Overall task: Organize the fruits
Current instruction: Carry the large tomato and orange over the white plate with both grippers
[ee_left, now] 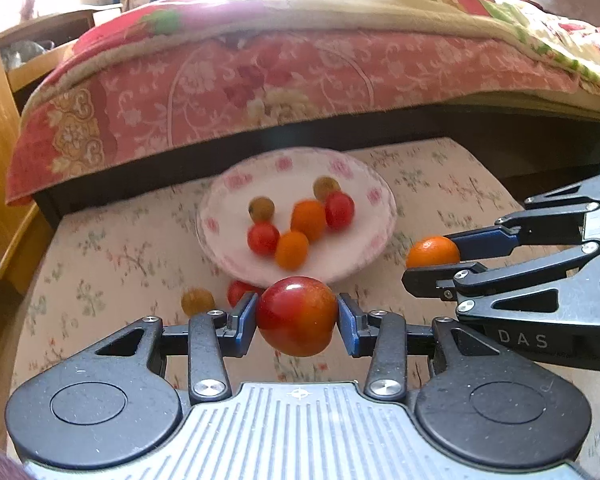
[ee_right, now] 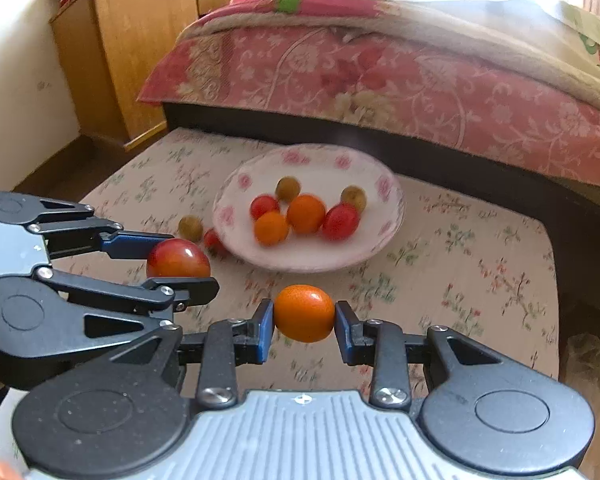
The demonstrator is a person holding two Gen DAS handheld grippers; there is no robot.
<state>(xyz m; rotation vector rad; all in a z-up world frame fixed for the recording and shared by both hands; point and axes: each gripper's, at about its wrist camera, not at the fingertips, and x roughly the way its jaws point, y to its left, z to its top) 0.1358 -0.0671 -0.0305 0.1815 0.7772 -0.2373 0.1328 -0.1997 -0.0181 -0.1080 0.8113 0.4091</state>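
My left gripper (ee_left: 297, 316) is shut on a red and orange apple (ee_left: 296, 314), held above the flowered cloth in front of the plate. In the right wrist view the same apple (ee_right: 178, 259) shows between the left gripper's fingers (ee_right: 140, 245). My right gripper (ee_right: 305, 316) is shut on a small orange (ee_right: 305, 313), also lifted off the cloth; from the left wrist it is the orange (ee_left: 433, 252) at the right. The white flowered plate (ee_left: 236, 196) holds several small fruits: two oranges, two red tomatoes, two brownish ones.
A brownish fruit (ee_left: 197, 301) and a red tomato (ee_left: 238, 291) lie on the cloth (ee_left: 112, 264) just left of the plate's near rim. Behind the plate runs a bed with a pink floral cover (ee_left: 260, 84). A wooden cabinet (ee_right: 120, 56) stands at the far left.
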